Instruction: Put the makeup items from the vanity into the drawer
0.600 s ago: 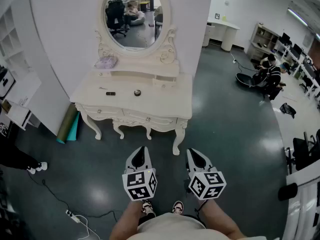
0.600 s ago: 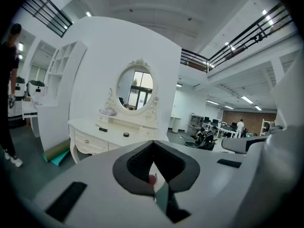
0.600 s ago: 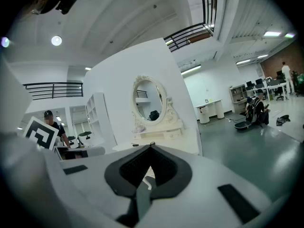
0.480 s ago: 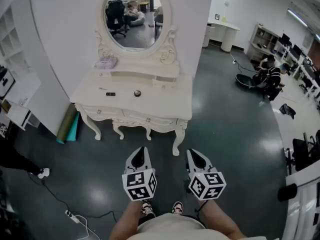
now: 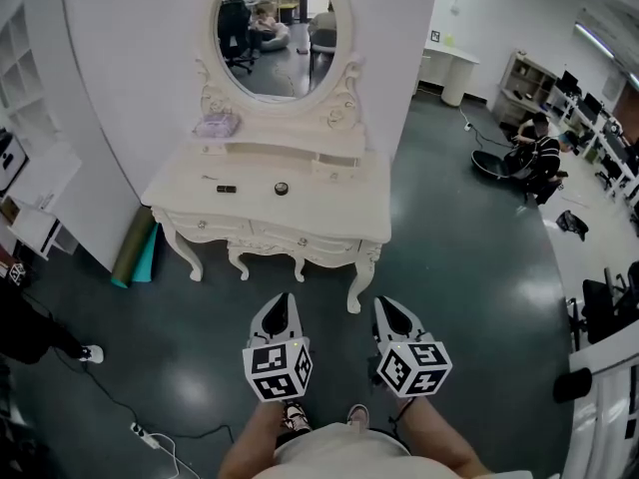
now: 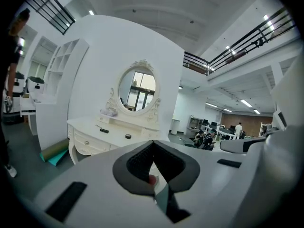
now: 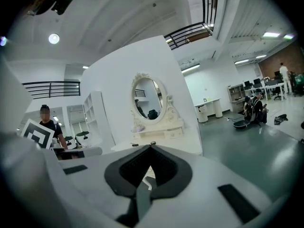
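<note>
Left gripper (image 5: pixel 283 300): jaws closed tip to tip, nothing between them. Right gripper (image 5: pixel 385 305): same, jaws fully together, empty. Both were held side by side low in the head view, over the dark green glossy floor (image 5: pixel 469 267). They pointed slightly down toward the white ornate bench with curved legs (image 5: pixel 339 205) and were well apart from it.

Makeup items lay on the bench top, neither gripper near them. A small black oblong item (image 5: pixel 227 189) sat left of centre. A small round black item (image 5: pixel 282 188) sat to its right, near it but not touching. A pale purple pouch (image 5: pixel 217 125) sat on the raised back ledge, at the lower left of the oval framed mirror (image 5: pixel 277 33). The items were too small to identify more exactly.

The front drawers (image 5: pixel 300 239) under the top looked flush with the bench face, knobs showing. A small ledge drawer (image 5: pixel 329 168) in the back ledge also looked pushed in.

Surroundings:
- Olive and teal rolled mats (image 5: pixel 135 252) leaned by the bench's left leg.
- A white open shelving unit (image 5: pixel 25 118) stood further left.
- A black cable (image 5: pixel 110 397) ran across the floor at lower left.
- A person in dark clothes (image 5: pixel 534 148) sat on the floor far right, well away.

Both gripper views looked over closed jaws toward the bench and mirror.
</note>
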Motion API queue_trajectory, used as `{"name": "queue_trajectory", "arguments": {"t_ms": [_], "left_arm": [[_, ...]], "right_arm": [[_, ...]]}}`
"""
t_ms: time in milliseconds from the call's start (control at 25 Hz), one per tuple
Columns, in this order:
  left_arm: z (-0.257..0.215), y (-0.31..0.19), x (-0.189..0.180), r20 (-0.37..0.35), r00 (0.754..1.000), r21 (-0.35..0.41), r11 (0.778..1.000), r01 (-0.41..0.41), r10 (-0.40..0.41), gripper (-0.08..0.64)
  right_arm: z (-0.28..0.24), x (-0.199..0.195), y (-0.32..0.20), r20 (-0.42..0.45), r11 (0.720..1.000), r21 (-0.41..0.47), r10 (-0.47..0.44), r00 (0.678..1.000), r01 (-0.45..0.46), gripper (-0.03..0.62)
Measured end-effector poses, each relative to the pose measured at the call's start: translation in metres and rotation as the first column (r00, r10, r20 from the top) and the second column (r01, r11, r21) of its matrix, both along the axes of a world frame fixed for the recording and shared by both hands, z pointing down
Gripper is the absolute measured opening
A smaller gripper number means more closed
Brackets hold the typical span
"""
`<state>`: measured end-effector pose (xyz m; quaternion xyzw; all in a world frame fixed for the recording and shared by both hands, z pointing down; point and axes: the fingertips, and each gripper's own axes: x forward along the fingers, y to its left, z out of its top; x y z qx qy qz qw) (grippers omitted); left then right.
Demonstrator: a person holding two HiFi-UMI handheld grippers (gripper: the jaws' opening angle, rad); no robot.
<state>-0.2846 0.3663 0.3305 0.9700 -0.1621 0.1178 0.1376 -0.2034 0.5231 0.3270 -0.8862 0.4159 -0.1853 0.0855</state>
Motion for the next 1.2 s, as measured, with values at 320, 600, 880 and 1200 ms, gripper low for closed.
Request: {"name": "queue_trajectory", "arguments": {"t_ms": [320,600,880,1200], "left_arm": [[0.003,-0.055,-0.018,0.0,1.0,0.014,1.0,-0.022,0.022,0.005],[0.011,-0.098,-0.036,0.028,0.998,0.025,0.998,-0.05,0.05,0.005],[0.024,-0.12,-0.044,0.031,0.999,-0.011,0.999,-0.04,0.041,0.005],[0.034,-0.15,-0.04,0.029,1.0,-0.031,0.999,0.007,-0.006,0.005]], "right_arm": [[0.003,-0.007,-0.047,0.02,0.998,0.019,0.056,0.998,-0.057,0.017],[0.008,-0.028,-0.083,0.035,0.996,0.012,0.088,0.996,-0.088,0.017],[0.021,-0.027,-0.094,0.064,0.993,-0.049,0.11,0.992,-0.107,0.017],[0.027,-0.008,-0.128,0.056,0.995,-0.074,0.071,0.996,-0.066,0.017]]}}
